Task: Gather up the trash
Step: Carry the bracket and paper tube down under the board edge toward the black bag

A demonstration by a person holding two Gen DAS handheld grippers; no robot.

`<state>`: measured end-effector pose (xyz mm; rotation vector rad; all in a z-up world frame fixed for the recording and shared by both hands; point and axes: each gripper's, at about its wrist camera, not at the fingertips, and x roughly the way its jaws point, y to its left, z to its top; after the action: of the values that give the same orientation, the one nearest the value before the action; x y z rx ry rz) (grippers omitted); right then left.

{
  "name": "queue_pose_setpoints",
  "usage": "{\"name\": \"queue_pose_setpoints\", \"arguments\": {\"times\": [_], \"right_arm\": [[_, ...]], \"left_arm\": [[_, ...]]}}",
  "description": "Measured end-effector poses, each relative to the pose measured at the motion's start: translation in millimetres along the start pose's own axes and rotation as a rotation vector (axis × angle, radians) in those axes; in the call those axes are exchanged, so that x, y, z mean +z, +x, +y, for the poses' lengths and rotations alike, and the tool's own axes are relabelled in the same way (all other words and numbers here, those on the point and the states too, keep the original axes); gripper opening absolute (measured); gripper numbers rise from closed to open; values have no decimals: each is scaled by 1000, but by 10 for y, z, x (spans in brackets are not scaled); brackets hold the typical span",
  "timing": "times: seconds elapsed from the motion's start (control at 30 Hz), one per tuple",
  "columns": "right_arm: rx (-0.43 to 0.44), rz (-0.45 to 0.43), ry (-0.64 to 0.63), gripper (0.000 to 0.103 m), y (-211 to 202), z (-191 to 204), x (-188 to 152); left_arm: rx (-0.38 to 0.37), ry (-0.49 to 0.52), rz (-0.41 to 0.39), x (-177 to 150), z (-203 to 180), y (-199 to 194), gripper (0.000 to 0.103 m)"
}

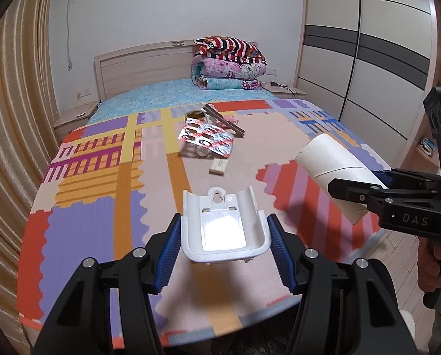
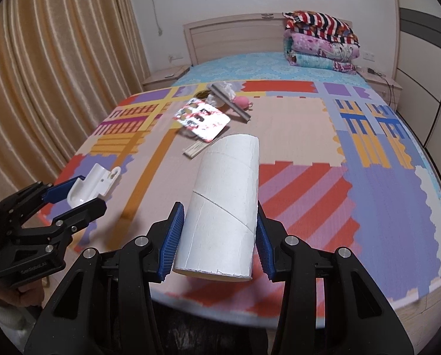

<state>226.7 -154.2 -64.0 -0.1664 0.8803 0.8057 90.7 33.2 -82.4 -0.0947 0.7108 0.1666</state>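
Right tool (image 1: 365, 195), marked "DAS", grips cardboard tube (image 1: 332, 165).

Right gripper (image 2: 219, 233) clamped on a white cardboard tube (image 2: 224, 204), held above the near edge of a patchwork bed mat (image 2: 309, 136). At left, left gripper (image 2: 75, 189) gripping a white plastic holder (image 2: 94, 183). Farther off, a foil wrapper (image 2: 201, 117) among other litter.

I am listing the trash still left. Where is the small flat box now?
The small flat box lies on the play mat, just before the silver blister packs, near the centre of both views.
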Motion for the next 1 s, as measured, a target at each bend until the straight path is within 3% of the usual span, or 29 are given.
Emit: {"name": "queue_pose_setpoints", "arguments": {"times": [0.53, 0.77, 1.0], "right_arm": [[108, 104, -106, 46, -385, 361, -972], [130, 202, -115, 46, -215, 408, -1298], [123, 355, -85, 46, 204, 324, -1677]], "left_arm": [[-120, 48, 75, -837, -326, -422, 55], [-172, 69, 189, -1167, -514, -145, 55], [-183, 77, 348, -1560, -613, 340, 55]]}}
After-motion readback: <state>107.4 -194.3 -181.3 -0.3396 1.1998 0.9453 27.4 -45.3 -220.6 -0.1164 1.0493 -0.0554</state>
